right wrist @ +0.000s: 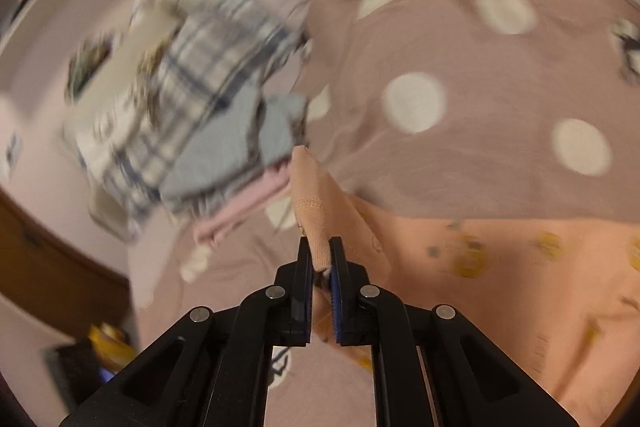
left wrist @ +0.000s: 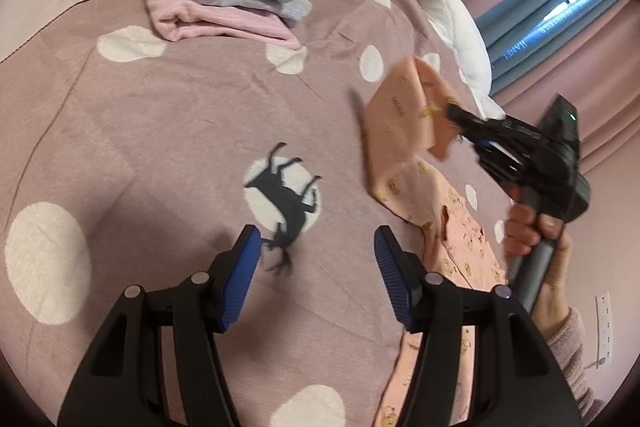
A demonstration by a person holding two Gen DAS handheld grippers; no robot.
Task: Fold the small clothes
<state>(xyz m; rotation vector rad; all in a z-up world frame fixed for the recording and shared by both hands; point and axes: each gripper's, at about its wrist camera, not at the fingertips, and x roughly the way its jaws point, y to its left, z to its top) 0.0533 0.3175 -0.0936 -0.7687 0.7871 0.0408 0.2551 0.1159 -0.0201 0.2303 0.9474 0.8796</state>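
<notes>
Right gripper (right wrist: 320,251) is clamping the peach garment (left wrist: 400,123); left gripper (left wrist: 316,247) is hanging spread apart, holding nothing.

We are seeing peach cloth with small yellow prints, one part lifted at right of the left-wrist frame, the rest lying on the dotted bedspread (left wrist: 160,131). Printed writing on it is too blurred to read.

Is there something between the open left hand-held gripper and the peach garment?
Nothing visible. The left hand-held gripper hangs open over bare blanket, and the peach garment lies to its right, one part lifted by the right hand-held gripper.
</notes>
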